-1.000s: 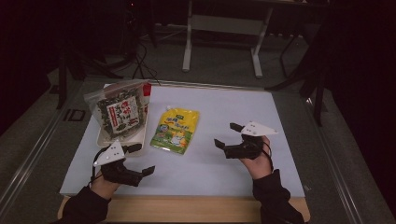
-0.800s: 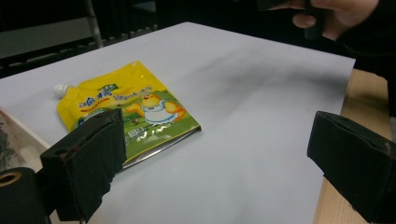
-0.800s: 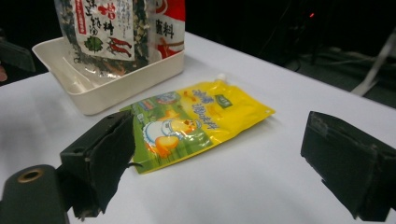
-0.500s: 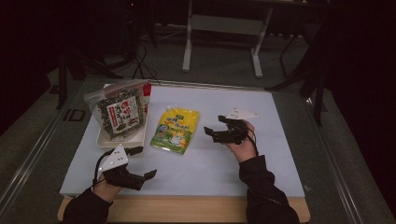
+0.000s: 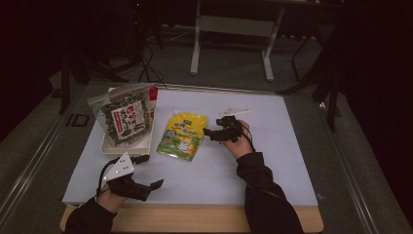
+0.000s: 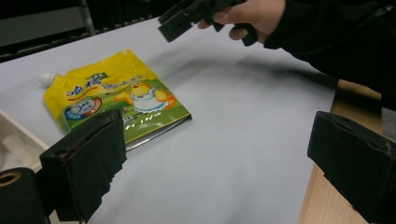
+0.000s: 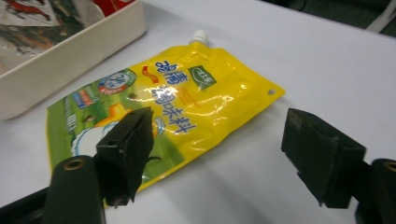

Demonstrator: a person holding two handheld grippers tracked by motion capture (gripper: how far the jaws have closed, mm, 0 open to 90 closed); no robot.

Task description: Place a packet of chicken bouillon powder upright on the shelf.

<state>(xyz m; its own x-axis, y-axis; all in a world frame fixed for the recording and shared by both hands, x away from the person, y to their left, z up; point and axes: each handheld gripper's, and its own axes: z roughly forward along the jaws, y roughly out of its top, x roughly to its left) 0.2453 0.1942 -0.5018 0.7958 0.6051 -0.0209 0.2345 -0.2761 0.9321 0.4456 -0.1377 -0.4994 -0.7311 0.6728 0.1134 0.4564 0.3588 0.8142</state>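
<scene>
yellow pouch (image 5: 182, 136) just beside closing right tongs (image 5: 210, 134)

On the table (image 5: 292, 161), the spouted pouch (image 5: 182, 136) lies flat just right of the tray (image 5: 109, 146) that holds the zip bag (image 5: 124, 117), with the right gripper (image 5: 214, 134) just beside its right edge.

Left gripper (image 5: 147, 172) lower left of high view, low near bottom edge, jaws wide apart, nothing between. Right gripper (image 5: 210, 134) centre frame, arm stretched up from bottom, jaws just been closing, gap empty, pointing left.
</scene>
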